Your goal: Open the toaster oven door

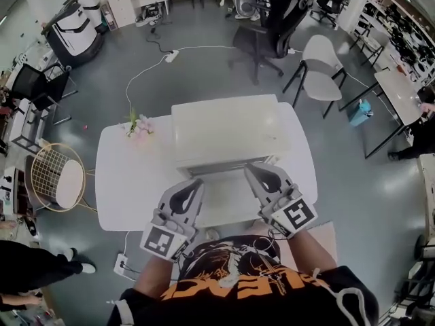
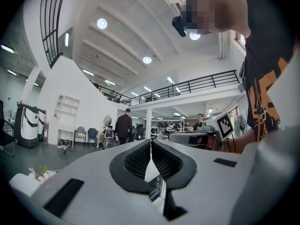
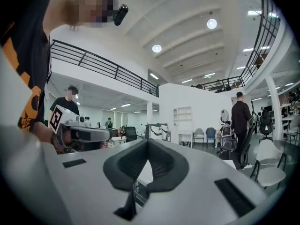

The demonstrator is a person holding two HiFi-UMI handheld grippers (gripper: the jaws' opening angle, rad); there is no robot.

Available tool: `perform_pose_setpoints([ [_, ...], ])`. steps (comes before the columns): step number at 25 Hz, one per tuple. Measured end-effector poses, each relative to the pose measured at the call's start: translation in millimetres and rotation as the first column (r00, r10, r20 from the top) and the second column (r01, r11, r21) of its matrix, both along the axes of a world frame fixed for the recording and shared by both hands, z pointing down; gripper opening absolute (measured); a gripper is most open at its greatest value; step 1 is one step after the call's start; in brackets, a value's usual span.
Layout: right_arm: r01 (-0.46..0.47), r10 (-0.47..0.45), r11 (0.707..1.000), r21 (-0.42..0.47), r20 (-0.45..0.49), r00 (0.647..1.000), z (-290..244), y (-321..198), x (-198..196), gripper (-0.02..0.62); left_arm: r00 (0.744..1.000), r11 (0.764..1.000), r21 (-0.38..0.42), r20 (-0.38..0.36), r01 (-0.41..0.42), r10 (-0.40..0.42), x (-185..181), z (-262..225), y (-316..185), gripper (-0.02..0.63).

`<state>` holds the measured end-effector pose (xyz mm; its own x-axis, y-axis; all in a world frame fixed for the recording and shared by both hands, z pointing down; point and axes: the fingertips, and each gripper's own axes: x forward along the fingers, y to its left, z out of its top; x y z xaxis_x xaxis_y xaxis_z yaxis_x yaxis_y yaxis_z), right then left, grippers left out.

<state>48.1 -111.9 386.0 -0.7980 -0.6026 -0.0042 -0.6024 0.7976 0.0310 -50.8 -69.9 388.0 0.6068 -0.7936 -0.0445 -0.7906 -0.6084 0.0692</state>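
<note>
A white toaster oven point(image 1: 228, 129) stands on a white table point(image 1: 129, 182), and only a thin strip of its front point(image 1: 228, 163) faces me. My left gripper point(image 1: 196, 184) is held just before that front, toward its left side, jaws shut and empty. My right gripper point(image 1: 251, 170) is at the front's right side, also shut and empty. Both gripper views tilt up toward the ceiling. The left gripper point(image 2: 150, 142) and the right gripper point(image 3: 147, 142) show their pads pressed together. Each view catches the other gripper at its edge: the right gripper's cube point(image 2: 225, 125), the left gripper's cube point(image 3: 57, 118).
A small bunch of pink flowers point(image 1: 138, 125) lies on the table left of the oven. A wire chair point(image 1: 58, 176) stands at the table's left end. Office chairs point(image 1: 319, 70) stand behind it. A power strip point(image 1: 122, 264) lies on the floor near my left side.
</note>
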Motion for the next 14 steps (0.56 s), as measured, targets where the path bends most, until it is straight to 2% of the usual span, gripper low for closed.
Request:
perform_pose_setpoints([
  [14, 0.001, -0.001, 1.000, -0.004, 0.003, 1.000, 4.0, 4.7, -3.8, 0.014, 1.000, 1.000, 0.008, -0.008, 0.012, -0.012, -2.7, -0.6, 9.3, 0.029],
])
